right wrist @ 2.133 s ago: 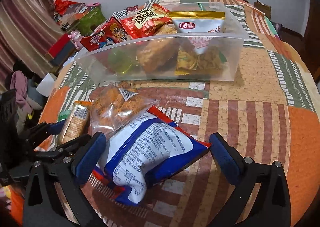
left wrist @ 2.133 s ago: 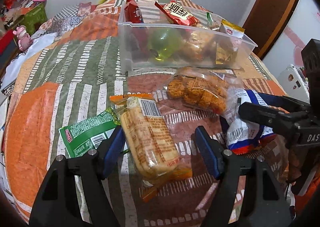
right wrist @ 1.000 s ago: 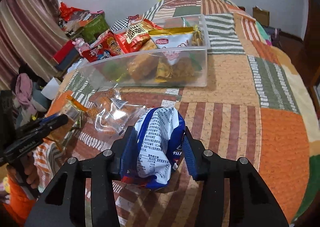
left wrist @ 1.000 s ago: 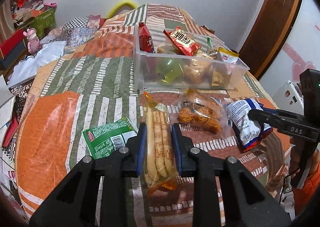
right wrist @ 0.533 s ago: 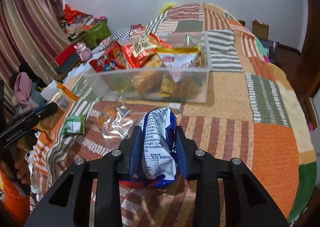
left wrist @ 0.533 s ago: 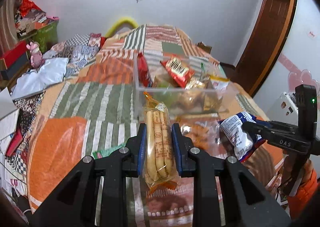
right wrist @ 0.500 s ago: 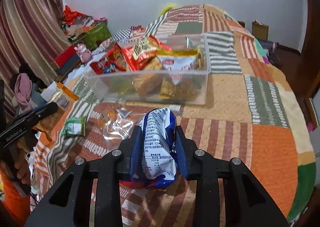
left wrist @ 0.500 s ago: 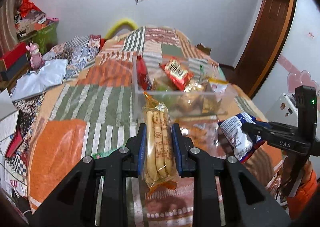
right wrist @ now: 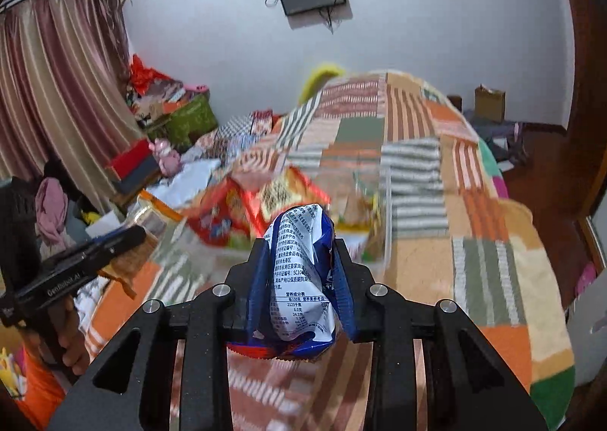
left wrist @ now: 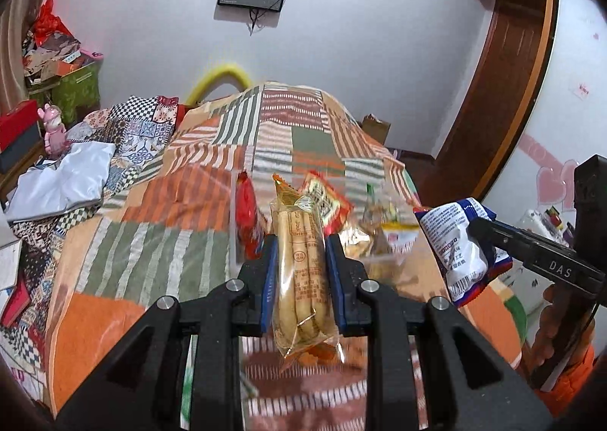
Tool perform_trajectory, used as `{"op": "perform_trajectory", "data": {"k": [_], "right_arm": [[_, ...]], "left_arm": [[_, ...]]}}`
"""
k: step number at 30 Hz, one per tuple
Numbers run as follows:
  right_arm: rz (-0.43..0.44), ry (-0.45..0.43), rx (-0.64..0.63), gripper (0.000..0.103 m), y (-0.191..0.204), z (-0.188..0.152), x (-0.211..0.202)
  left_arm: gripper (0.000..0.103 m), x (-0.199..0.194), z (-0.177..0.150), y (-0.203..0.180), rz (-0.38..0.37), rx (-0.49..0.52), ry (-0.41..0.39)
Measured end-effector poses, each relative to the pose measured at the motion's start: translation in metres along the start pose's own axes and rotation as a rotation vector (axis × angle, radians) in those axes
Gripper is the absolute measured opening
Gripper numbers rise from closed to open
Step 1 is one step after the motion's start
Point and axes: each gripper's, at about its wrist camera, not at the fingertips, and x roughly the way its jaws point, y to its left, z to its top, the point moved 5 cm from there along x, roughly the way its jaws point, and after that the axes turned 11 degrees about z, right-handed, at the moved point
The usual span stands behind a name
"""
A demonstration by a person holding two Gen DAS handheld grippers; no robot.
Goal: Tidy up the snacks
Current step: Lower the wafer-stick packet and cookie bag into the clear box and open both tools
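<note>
My left gripper [left wrist: 299, 275] squeezes the long see-through biscuit-stick pack [left wrist: 301, 271]; my right gripper [right wrist: 301, 279] squeezes the crinkly blue-and-white bag [right wrist: 299, 279]. The clear plastic box [right wrist: 379, 241] at twelve o'clock holds some snacks; these two are not in yet.

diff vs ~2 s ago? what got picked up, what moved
Both jaws were open around packets lying on the quilt; now the left gripper is shut on the breadstick packet and the right gripper, whose jaws have just been closing, pinches the blue-and-white bag. Both packets are lifted off the quilt. The clear bin with its snacks stays put.
</note>
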Motion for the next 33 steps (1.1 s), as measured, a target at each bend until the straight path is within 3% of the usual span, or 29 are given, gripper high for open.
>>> {"op": "perform_trajectory", "data": {"k": [13, 25, 30, 33], "right_arm": [[-0.032, -0.026, 0.010, 0.030, -0.025, 0.051, 0.056], [-0.063, 0.095, 0.011, 0.031, -0.042, 0.036, 0.112], [-0.081, 0.095, 0.014, 0.044, -0.042, 0.037, 0.111], [-0.094, 0.094, 0.002, 0.057, -0.040, 0.039, 0.105]], "left_arm": [[0.024, 0.080, 0.049, -0.005, 0.014, 0.017, 0.014], [0.024, 0.150, 0.039, -0.014, 0.043, 0.065, 0.135], [0.025, 0.155, 0.035, -0.016, 0.046, 0.076, 0.162], [0.037, 0.149, 0.036, -0.017, 0.044, 0.069, 0.164]]}}
